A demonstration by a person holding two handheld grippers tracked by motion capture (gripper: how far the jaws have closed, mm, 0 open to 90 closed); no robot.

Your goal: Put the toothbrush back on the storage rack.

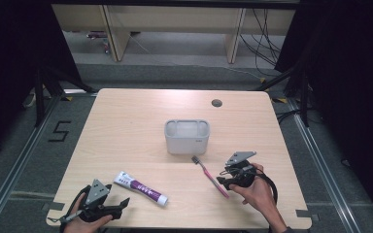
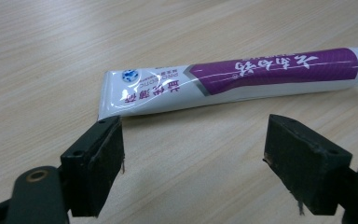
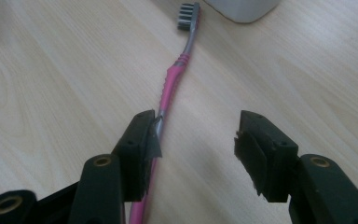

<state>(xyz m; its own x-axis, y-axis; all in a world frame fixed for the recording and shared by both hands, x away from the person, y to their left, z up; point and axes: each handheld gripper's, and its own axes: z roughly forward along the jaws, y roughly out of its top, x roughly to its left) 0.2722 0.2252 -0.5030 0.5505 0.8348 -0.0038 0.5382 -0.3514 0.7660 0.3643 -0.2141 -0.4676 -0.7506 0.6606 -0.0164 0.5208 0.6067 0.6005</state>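
Wooden table (image 1: pixel 126 126). Grey holder (image 1: pixel 186 136) stands near its middle. Pink toothbrush (image 1: pixel 210 176) lies flat just in front of the holder, bristle end toward it. Toothpaste tube (image 1: pixel 141 187) lies flat at front left. Left tongs (image 2: pixel 193 149) spread wide, just short of the tube's flat end. Right tongs (image 3: pixel 196 140) spread, straddling the toothbrush handle, one jaw beside it.

Toothpaste (image 2: pixel 233 81) cap cut off (right edge).
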